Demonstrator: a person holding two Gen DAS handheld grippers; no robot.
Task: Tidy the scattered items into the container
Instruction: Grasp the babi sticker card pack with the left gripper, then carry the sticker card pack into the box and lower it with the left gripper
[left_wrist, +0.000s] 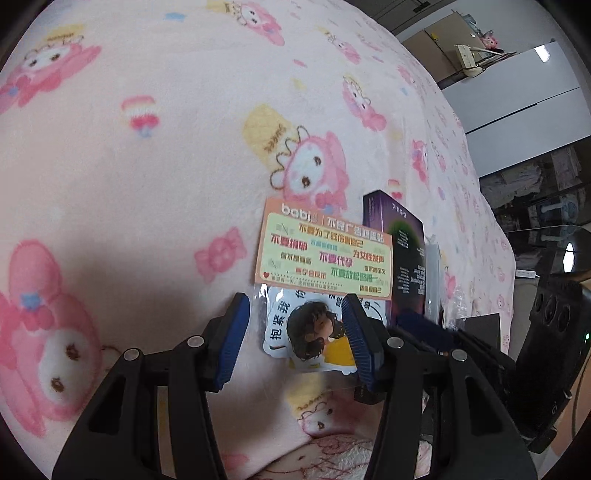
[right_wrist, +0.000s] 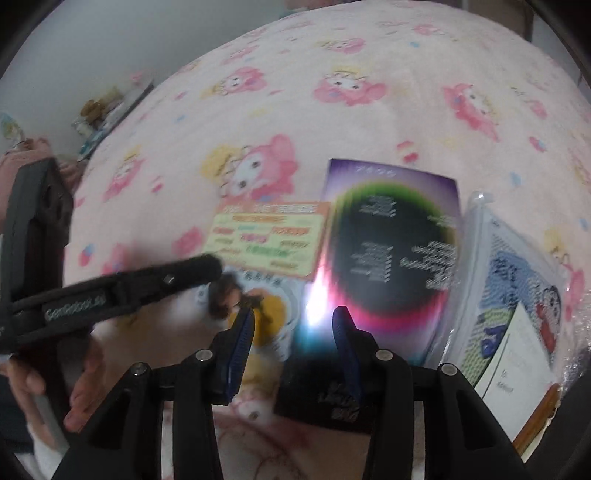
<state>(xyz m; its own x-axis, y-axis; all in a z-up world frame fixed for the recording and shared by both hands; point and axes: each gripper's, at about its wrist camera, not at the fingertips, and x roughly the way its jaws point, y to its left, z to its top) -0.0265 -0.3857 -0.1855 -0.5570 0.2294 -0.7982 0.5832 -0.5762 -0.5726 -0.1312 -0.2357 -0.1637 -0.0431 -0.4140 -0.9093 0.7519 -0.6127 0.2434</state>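
Pink fleece blanket (left_wrist: 147, 155) printed with cartoon characters covers the bed across the left wrist view, and the scattered things lie on it unsorted. The left gripper (left_wrist: 295, 332) hangs low over a clear sticker packet (left_wrist: 317, 332) showing a dark-haired cartoon figure; its blue pads stand on either side of that packet with open space between, so it is released and grasping nothing. Just beyond lies an orange-bordered sticker sheet (left_wrist: 325, 247) with coloured Chinese text, overlapping the packet's far edge. To its right a purple box (left_wrist: 402, 251) stands on edge. No container shows in this view.

From the right wrist view, blurred, the same purple box (right_wrist: 395, 251) lies flat with its dark oval face up, the sticker sheet (right_wrist: 269, 236) touching its left side. A clear sleeve (right_wrist: 517, 295) with a blue cartoon print leans against the box's right side, and a small black item (right_wrist: 317, 391) sits at the near edge. The right gripper (right_wrist: 293, 343) hovers over the box's near end, jaws apart and empty. The left gripper's finger (right_wrist: 147, 288) reaches in from the left, a hand (right_wrist: 85, 387) behind it.

Judging by this, the tidying has barely begun: every visible item is still on the bed, and where the container is I cannot tell.
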